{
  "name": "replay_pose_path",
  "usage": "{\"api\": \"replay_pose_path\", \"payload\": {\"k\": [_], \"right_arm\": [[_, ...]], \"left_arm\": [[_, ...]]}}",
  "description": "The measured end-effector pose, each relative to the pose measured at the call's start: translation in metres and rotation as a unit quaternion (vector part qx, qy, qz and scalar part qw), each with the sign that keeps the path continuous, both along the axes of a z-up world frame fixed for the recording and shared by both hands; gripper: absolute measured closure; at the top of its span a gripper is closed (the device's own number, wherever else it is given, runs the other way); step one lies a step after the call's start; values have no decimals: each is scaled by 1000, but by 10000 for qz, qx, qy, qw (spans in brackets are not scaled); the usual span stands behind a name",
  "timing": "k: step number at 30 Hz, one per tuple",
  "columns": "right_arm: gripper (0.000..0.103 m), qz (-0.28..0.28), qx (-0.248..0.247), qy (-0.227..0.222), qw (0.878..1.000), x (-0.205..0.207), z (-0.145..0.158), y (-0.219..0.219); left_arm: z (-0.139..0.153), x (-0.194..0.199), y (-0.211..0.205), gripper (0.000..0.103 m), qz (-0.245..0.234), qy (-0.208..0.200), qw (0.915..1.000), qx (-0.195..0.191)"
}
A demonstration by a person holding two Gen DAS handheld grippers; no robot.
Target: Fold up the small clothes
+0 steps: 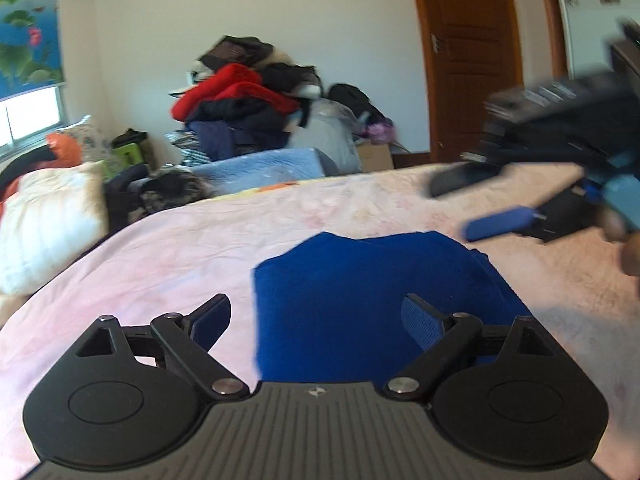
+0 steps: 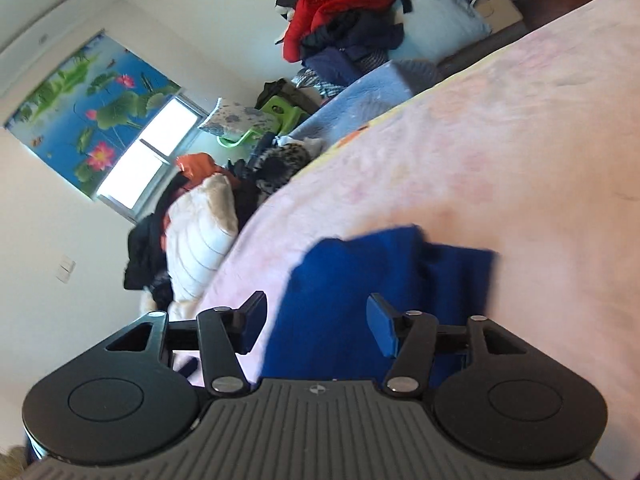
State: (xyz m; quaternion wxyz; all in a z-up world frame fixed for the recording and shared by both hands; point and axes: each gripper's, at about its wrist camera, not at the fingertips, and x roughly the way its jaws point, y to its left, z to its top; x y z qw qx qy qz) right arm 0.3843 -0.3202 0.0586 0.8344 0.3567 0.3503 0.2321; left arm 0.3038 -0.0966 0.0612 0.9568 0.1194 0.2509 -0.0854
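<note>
1. Claws: left claw (image 1: 316, 322) stands open, jaws wide apart, nothing between them; it hovers low over the near part of the garment. Right claw (image 2: 316, 326) likewise open and empty, tilted steeply, its pads straddling the cloth's near edge. In the left wrist view the right claw appears motion-blurred at the far right, above the bed.

2. Garment: blue cloth (image 1: 372, 292), small, lying flat on the bed, apparently already doubled, with a layered edge showing at its right side. Exact type cannot be told.

3. Handling, judged: light, soft, limp; knit-like surface likely grips the pads well. It will sag and drag if lifted from one point. No fragility.

4. Hold points, judged: pinch corners or the outer edge, both layers together, one claw per corner, so the fold carries over evenly. A mid-panel pinch would bunch it.

5. Support: bed (image 1: 200, 248), pink sheet, soft and wrinkled; cloth may cling or pull the sheet.

6. Surroundings: pile of clothes (image 1: 248, 96), pillow (image 1: 48, 220), door (image 1: 468, 60).
</note>
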Motion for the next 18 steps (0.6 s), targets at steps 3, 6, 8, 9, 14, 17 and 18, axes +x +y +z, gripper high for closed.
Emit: {"api": "replay_pose_path", "payload": {"k": [3, 6, 8, 9, 14, 17, 18], "right_arm": [[40, 227, -383, 225, 9988, 42, -13, 32], [61, 111, -1027, 631, 9926, 62, -42, 41], [82, -100, -772, 590, 9952, 60, -57, 26], [100, -214, -579, 716, 9955, 57, -65, 18], [92, -404, -427, 749, 9955, 39, -66, 9], [56, -570, -104, 256, 9980, 0, -43, 1], [51, -507, -49, 113, 9986, -11, -38, 1]], "left_arm": [[-26, 29, -12, 10, -190, 417, 9985, 311], [-52, 43, 6, 9, -40, 819, 9966, -107], [-59, 46, 22, 6, 57, 974, 9935, -582], [-61, 45, 22, 4, 64, 931, 9941, -547], [-54, 39, 18, 2, 227, 853, 9954, -364], [-35, 22, 18, 5, 446, 816, 9950, -353], [-28, 14, 19, 5, 417, 767, 9953, -415]]}}
